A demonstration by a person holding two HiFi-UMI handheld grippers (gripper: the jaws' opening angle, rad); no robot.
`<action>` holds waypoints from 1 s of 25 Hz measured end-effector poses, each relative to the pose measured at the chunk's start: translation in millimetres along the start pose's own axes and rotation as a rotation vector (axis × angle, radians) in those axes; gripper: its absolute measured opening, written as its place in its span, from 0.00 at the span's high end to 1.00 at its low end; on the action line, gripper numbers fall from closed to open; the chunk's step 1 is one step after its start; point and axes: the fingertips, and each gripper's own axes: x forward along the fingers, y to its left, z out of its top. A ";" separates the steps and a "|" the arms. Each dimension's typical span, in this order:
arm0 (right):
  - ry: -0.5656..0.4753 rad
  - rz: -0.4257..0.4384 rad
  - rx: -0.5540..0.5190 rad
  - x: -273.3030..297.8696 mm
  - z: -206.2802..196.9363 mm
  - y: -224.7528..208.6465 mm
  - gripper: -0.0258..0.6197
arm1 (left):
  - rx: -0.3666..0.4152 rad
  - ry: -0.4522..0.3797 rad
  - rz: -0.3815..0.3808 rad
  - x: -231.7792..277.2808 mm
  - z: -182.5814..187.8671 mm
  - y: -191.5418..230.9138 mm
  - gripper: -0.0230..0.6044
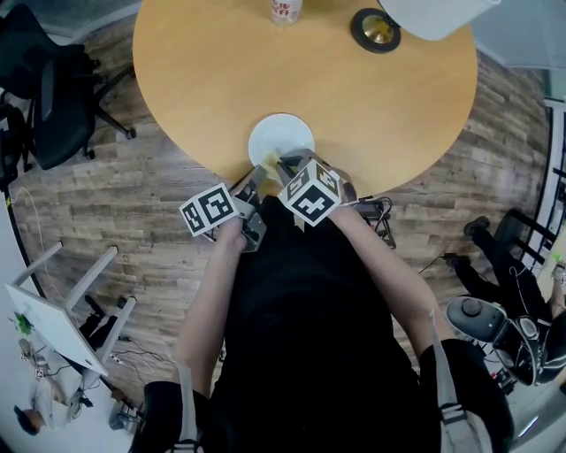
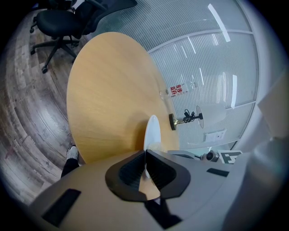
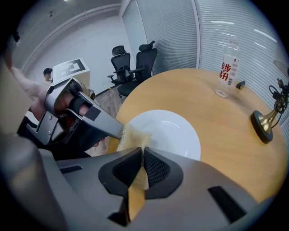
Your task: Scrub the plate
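White plate (image 1: 281,137) at near tabletop (image 1: 371,106) edge, centre of head view, yellow sponge (image 3: 133,135) pressed on its lower-left part, right claw (image 3: 143,158) clamped on the sponge, left claw (image 2: 145,163) clenched on the plate rim, bottle (image 1: 285,9) top centre.

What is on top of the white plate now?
A yellow sponge, clamped in the right hand-held gripper, sits on the plate's near rim. The rest looks bare; the surface under the sponge is hidden.
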 end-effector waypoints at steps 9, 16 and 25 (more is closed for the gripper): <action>-0.067 -0.023 -0.006 3.4 34.4 -12.3 0.92 | 0.045 0.033 0.002 1.8 -10.1 -5.7 0.93; -0.091 -0.079 0.057 8.7 42.1 -41.5 0.92 | 0.038 0.028 0.003 -2.1 -8.3 -3.3 0.93; -0.050 -0.201 0.180 -9.1 9.1 -95.0 0.92 | 0.031 0.023 -0.002 -3.3 -4.9 -1.3 0.93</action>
